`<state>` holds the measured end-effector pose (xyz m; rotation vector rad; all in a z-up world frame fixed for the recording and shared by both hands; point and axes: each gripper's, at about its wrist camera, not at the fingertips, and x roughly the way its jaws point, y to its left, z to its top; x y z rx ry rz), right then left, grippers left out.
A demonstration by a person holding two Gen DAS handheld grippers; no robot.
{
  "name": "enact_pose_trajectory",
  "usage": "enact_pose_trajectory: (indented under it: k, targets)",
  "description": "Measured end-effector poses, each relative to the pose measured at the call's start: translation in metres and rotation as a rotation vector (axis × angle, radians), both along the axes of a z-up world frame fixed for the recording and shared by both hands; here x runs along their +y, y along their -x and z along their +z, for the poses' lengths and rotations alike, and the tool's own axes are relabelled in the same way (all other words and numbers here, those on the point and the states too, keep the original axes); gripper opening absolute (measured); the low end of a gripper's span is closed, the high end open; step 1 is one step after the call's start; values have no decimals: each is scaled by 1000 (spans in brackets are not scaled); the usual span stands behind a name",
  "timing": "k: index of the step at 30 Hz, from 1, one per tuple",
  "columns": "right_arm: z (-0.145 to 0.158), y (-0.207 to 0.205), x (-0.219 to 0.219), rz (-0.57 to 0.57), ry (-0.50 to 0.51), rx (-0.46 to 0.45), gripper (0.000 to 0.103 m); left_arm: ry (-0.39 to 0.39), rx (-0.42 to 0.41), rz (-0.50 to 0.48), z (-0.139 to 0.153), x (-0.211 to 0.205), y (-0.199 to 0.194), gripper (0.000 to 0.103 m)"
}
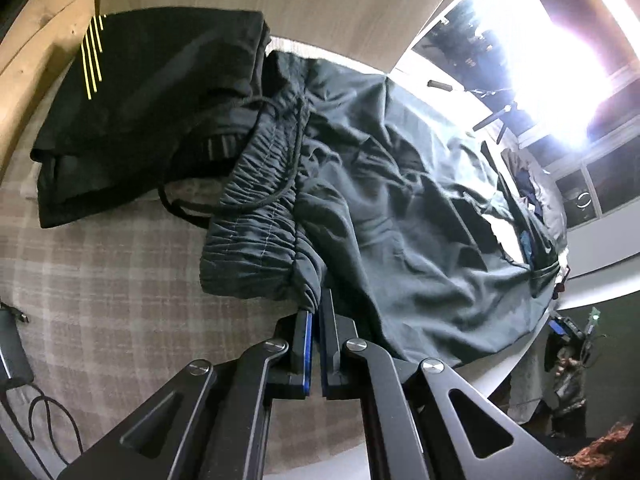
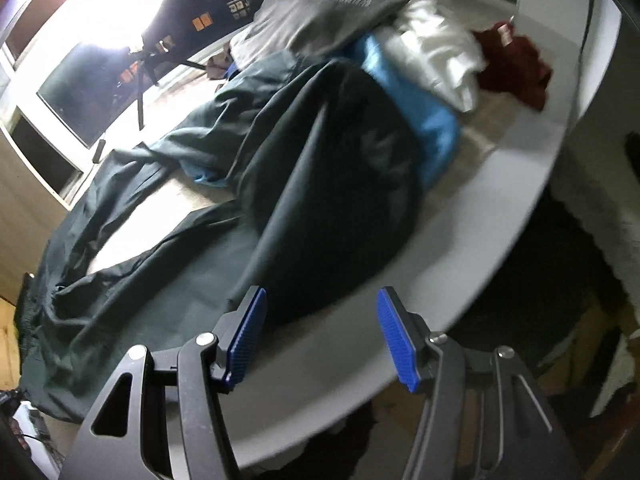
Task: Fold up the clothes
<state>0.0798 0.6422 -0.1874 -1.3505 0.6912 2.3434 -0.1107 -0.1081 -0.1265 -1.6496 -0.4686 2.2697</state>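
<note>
Crumpled dark grey-green pants [image 1: 400,200] lie across the checked cloth on the table. Their gathered waistband [image 1: 256,224] with a black drawstring [image 1: 180,208] lies left of centre. My left gripper [image 1: 318,300] is shut on the near corner of that waistband, fabric pinched between its blue pads. In the right wrist view the same pants [image 2: 120,280] stretch to the left, and a dark leg end [image 2: 328,200] bulges near the table edge. My right gripper [image 2: 320,308] stands open just above that leg end, with nothing pressed between its pads.
A folded black garment with yellow stripes [image 1: 152,100] lies at the back left. A pile of grey [image 2: 328,12], white [image 2: 436,56], blue [image 2: 420,112] and dark red [image 2: 516,68] clothes sits beyond the pants. The white round table rim [image 2: 480,208] curves close by. Cables [image 1: 24,400] lie at the left.
</note>
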Motion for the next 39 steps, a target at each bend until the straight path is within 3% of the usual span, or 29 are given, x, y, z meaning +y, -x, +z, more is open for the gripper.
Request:
enact_pose_trajectory:
  k: [4, 7, 8, 9, 10, 13, 17, 22, 28, 31, 34, 39]
  targets:
    - [-9, 14, -8, 20, 115, 44, 57, 2, 32, -6, 13, 3, 1, 2]
    - [-15, 29, -21, 76, 92, 22, 56, -15, 53, 6, 18, 2, 5, 2]
    - [-18, 35, -28, 115, 70, 9, 52, -25, 65, 12, 20, 2, 6, 2]
    - [-20, 40, -34, 148, 53, -6, 22, -35, 78, 17, 23, 3, 7, 1]
    - [-21, 42, -37, 165, 47, -21, 2, -44, 91, 22, 25, 3, 8, 1]
    - [-2, 36, -32, 156, 121, 82, 2, -92, 156, 55, 41, 2, 8, 1]
    - [65, 17, -13, 93, 168, 308, 2, -138, 281, 98, 83, -4, -5, 1]
    - [163, -3, -3, 86, 79, 542, 2, -173, 454, 131, 154, -9, -42, 1]
    - [255, -33, 0, 114, 20, 760, 2, -183, 648, 198, 237, -16, -114, 2]
    - [290, -32, -7, 176, -23, 786, 2, -142, 691, 208, 267, -16, -142, 2]
    - [303, -9, -15, 241, -63, 767, 2, -67, 663, 225, 272, -15, -135, 2]
    - [268, 90, -18, 303, -101, 627, 2, -7, 525, 254, 224, -11, -68, 2]
